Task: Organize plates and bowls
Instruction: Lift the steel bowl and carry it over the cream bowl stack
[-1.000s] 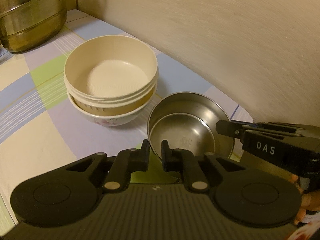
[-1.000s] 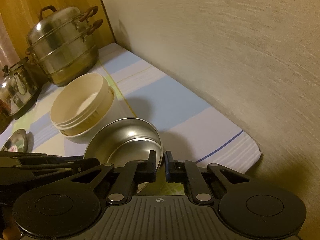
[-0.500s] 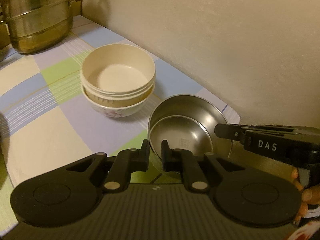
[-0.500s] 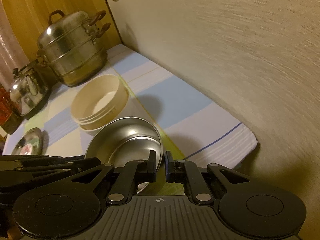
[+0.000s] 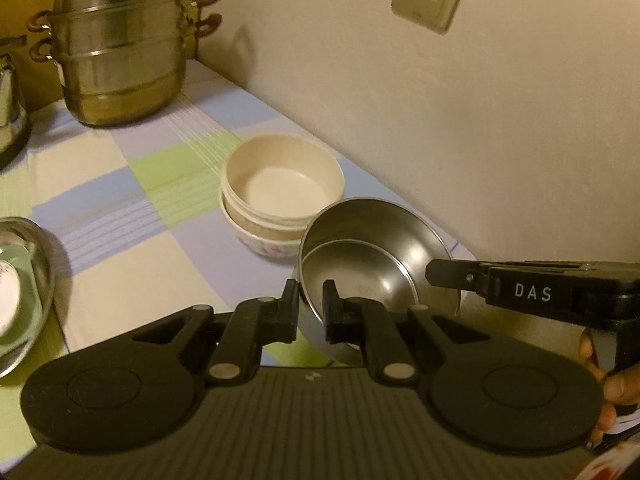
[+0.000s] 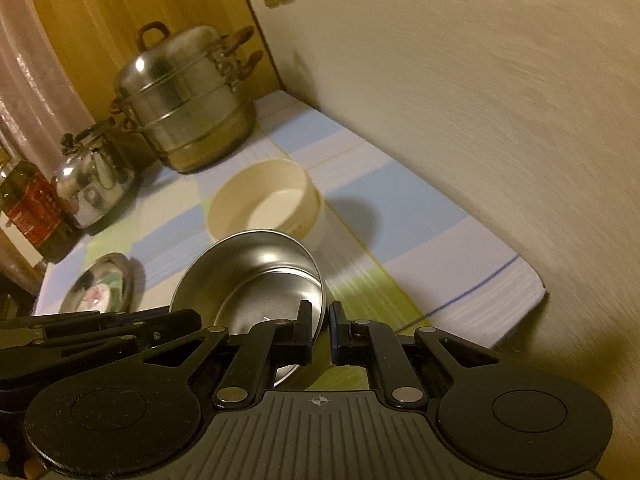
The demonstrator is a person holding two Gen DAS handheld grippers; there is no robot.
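A steel bowl [image 5: 372, 248] with a second steel bowl nested inside hangs above the checked tablecloth [image 5: 120, 200]. My left gripper [image 5: 312, 304] is shut on its near rim. My right gripper [image 6: 321, 320] is shut on the rim on the wall side of the same steel bowl [image 6: 248, 276]. In the left wrist view the right gripper [image 5: 440, 276] reaches in from the right. In the right wrist view the left gripper [image 6: 188, 320] comes in from the left. Beyond, a stack of cream bowls [image 5: 282, 188] rests in a flowered bowl on the cloth; the stack [image 6: 264, 204] also shows from the right wrist.
A tall steel steamer pot [image 5: 120, 52] stands at the back corner, with a kettle [image 6: 92, 184] and a jar [image 6: 32, 212] to its left. A steel plate [image 5: 40, 264] holding a cup lies at the left edge. The wall runs close on the right.
Both grippers have risen and drawn back with the steel bowl still clamped. The cream stack and steamer now look farther off, and the steel plate has come into view.
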